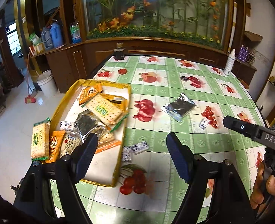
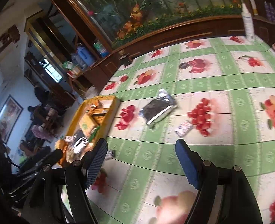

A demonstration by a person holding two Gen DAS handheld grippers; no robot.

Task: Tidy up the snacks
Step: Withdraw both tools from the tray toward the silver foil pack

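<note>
A yellow tray (image 1: pixel 126 100) at the table's left edge holds several snack packets: cracker packs (image 1: pixel 103 109), orange packs, dark foil packs. A silver and black foil packet (image 1: pixel 178 106) lies on the tablecloth to its right; it also shows in the right wrist view (image 2: pixel 158 107). Two small blue-white candies (image 1: pixel 135 149) lie beside the tray, another (image 1: pixel 203 124) further right, which also shows in the right wrist view (image 2: pixel 183 128). My left gripper (image 1: pixel 131 142) is open and empty above the tray's near right edge. My right gripper (image 2: pixel 141 152) is open and empty above the table; its body (image 1: pixel 256 131) shows at right.
A dark jar (image 1: pixel 119 51) stands at the table's far edge and a white spray bottle (image 1: pixel 229 62) at the far right corner. A red round lid (image 1: pixel 122 71) lies near the jar. A wooden cabinet with a flower display is behind. A white bucket (image 1: pixel 47 83) stands on the floor at left.
</note>
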